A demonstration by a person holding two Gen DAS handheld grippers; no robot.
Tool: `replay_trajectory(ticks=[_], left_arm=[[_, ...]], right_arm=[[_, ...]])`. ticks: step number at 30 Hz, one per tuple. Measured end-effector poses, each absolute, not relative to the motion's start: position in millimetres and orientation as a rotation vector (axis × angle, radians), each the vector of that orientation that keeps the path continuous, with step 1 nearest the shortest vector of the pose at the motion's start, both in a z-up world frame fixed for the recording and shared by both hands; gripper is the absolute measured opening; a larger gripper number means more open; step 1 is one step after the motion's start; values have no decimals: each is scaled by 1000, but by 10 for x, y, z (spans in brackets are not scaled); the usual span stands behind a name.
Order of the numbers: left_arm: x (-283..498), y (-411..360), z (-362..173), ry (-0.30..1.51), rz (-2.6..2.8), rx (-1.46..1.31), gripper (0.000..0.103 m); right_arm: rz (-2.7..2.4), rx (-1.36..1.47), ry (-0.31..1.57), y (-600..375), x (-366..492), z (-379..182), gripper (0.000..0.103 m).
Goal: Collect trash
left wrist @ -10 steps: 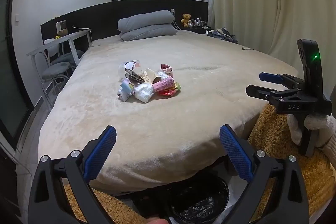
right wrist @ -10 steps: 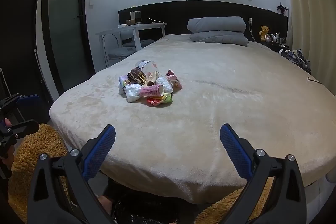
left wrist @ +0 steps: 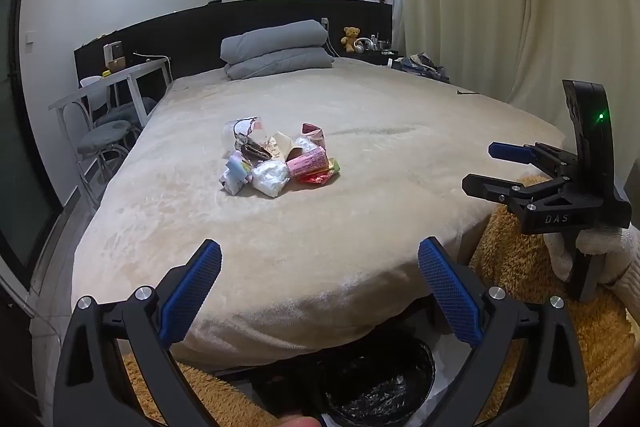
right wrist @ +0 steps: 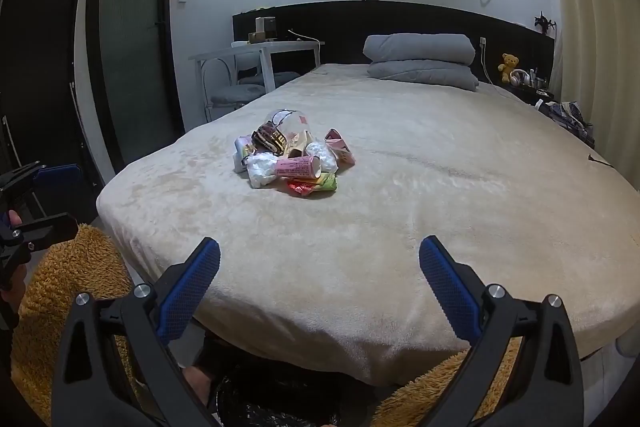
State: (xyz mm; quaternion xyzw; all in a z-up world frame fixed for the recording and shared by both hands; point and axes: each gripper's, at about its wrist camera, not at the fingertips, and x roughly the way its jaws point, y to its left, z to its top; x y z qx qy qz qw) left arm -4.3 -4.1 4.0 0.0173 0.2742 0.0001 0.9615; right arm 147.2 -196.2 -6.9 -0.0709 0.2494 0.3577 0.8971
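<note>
Lying in a loose heap on the beige plush bed (left wrist: 360,211) is the trash pile of crumpled wrappers, a pink paper cup and white tissue (left wrist: 280,159), resting left of the bed's middle and well apart from both tools. The left hand-held gripper (left wrist: 320,291) hovers over the bed's near edge with its blue-padded fingers spread wide apart, holding nothing. The right hand-held gripper (right wrist: 320,287) is likewise spread wide and empty (its black body also shows at the right of the left view). Below the bed's edge stands a round bin lined with a black plastic bag (left wrist: 380,387), on a shaggy orange rug (left wrist: 520,275)
</note>
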Motion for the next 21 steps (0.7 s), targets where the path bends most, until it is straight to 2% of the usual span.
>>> replay_trajectory(ticks=[21], left_arm=[[25,47,-35,585,7,3,97]], right_arm=[[748,-127,529,-1974,1509,-66,99]])
